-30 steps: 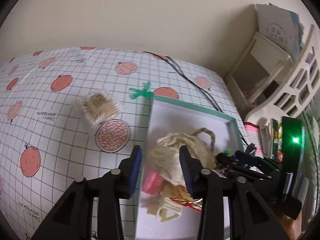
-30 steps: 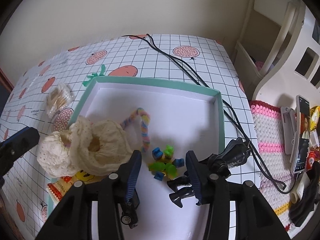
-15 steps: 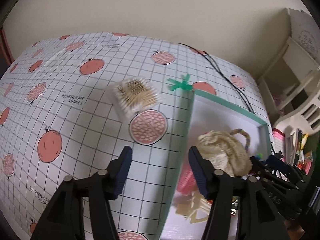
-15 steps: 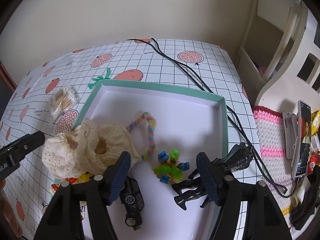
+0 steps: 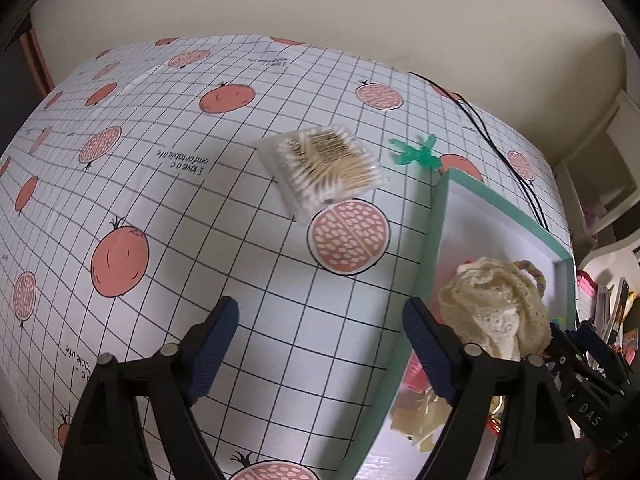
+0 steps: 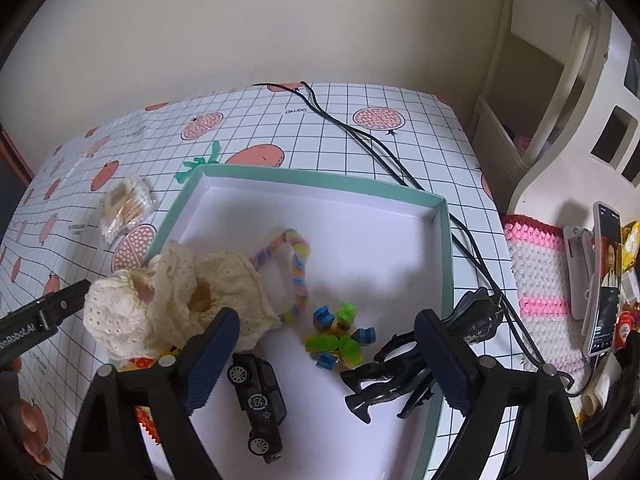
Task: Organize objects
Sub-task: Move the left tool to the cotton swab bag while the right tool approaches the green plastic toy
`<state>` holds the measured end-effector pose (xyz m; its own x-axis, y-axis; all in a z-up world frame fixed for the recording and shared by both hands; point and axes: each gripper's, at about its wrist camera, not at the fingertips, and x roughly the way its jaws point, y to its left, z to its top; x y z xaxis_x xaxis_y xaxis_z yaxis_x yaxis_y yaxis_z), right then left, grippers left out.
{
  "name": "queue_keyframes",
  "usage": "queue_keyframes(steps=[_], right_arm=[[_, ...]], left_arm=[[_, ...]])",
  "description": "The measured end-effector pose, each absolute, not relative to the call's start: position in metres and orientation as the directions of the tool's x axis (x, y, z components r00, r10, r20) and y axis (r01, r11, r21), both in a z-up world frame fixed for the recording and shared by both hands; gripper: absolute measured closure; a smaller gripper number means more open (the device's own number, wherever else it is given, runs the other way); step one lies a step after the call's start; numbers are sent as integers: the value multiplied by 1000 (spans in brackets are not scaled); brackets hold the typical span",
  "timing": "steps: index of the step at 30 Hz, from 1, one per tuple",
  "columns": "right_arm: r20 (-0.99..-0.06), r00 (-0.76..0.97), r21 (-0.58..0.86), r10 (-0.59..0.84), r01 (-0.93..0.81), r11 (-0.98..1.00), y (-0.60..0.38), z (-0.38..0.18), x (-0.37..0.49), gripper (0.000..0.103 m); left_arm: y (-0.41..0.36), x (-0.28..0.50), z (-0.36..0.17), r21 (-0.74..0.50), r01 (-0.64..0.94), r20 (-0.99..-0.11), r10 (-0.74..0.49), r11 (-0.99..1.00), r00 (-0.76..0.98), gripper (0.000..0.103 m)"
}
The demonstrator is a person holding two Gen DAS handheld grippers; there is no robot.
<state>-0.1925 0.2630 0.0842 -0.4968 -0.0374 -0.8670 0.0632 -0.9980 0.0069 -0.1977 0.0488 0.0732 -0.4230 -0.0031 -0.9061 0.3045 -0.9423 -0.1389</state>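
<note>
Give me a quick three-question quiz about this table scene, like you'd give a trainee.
1. True or false: the pack of cotton swabs lies inside the teal box.
2. Which toy lies nearest the right gripper? A) black toy car B) green bow C) phone
3. Fill in: the left gripper has its jaws ____, holding nothing.

Key: 1 false, it rests on the tablecloth outside the box; 2 A; 3 open.

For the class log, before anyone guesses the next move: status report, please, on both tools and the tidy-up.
Left tool open, empty, over the tablecloth. Right tool open above the tray. Cotton swab pack outside tray, untouched. Nothing blocking it.
</note>
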Motion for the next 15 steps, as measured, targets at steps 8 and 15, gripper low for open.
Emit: queue_keyframes(steps=[8, 15], right_arm=[[-863, -505, 4, -34, 61, -998, 263, 84, -192, 3], [-862, -506, 0, -31, 61, -998, 263, 84, -191, 0]], left_arm=[[44, -198, 71, -131, 337, -909, -23, -932, -417, 9], [44, -197, 74, -128, 335, -898, -34, -934, -438, 9]])
